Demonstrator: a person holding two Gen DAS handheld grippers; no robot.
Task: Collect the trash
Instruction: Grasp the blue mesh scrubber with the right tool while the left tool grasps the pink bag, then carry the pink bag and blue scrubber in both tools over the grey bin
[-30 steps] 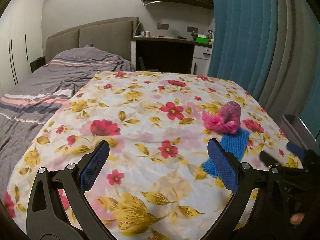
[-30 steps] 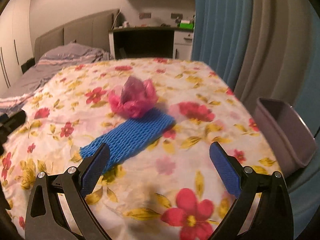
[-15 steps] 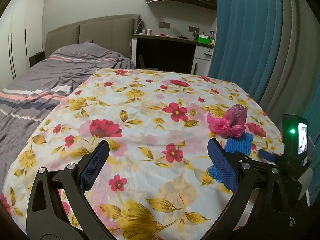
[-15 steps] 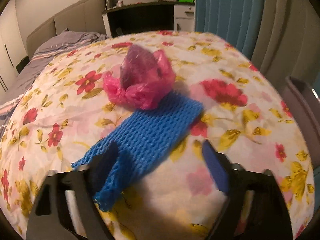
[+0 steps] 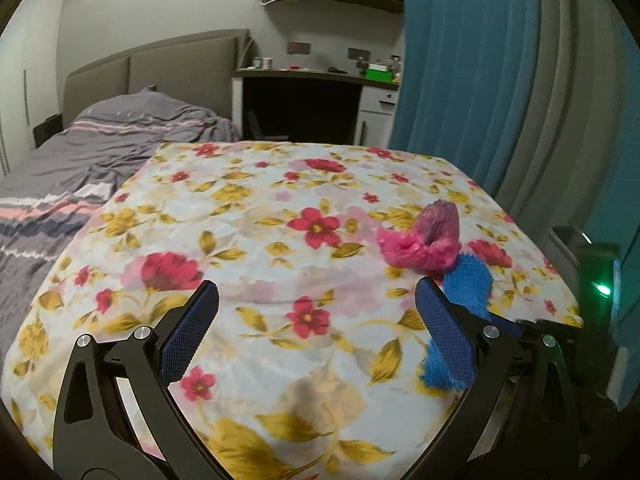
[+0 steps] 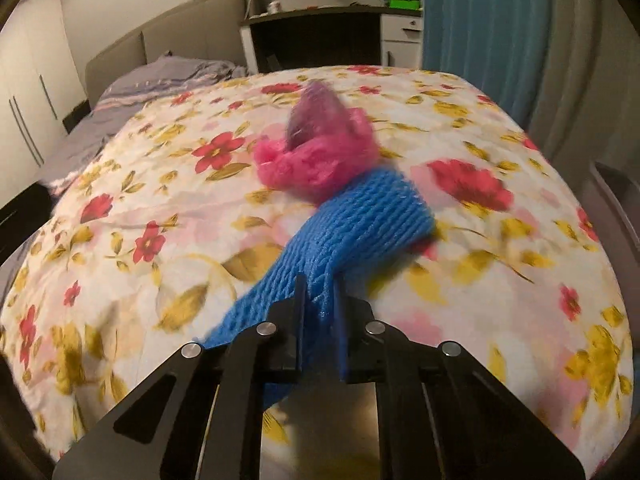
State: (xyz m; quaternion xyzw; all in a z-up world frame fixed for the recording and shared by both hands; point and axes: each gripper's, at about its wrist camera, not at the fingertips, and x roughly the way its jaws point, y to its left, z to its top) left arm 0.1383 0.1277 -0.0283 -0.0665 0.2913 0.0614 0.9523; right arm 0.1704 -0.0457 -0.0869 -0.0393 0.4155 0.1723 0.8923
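**Closing on the blue foam net at the bed's near right corner**

Pinching down near the front edge of the floral sheet [image 6: 168, 200], the right gripper [image 6: 320, 300] has its jaws closing to a narrow gap with the near end of the blue foam net [image 6: 360, 220] bunched between the pads, which press on it. The net is a long ribbed mesh sleeve. From the grip it runs up and to the right across the sheet, and its far end lies against the pink plastic bag [image 6: 320, 160]. That bag is crumpled, with a darker purplish lump standing up out of its top; what the lump is cannot be told, as this part is blurred.

From the left wrist view, the left gripper [image 5: 316, 320] hangs over the sheet's near edge with its jaws spread wide and nothing between them. The same blue net [image 5: 468, 284] shows just behind its right finger, near the sheet's right edge, and the pink bag [image 5: 420, 244] sits touching the net's far end. The right gripper's dark body [image 5: 560, 340] is partly visible at the right, with a green light glowing beside it.

A grey bin [image 6: 616, 200] stands off the sheet's right edge, next to the blue curtain [image 5: 460, 60]. Beyond the sheet's far left corner lies a grey striped duvet [image 5: 100, 148], and past the far edge is a dark desk [image 5: 312, 76].
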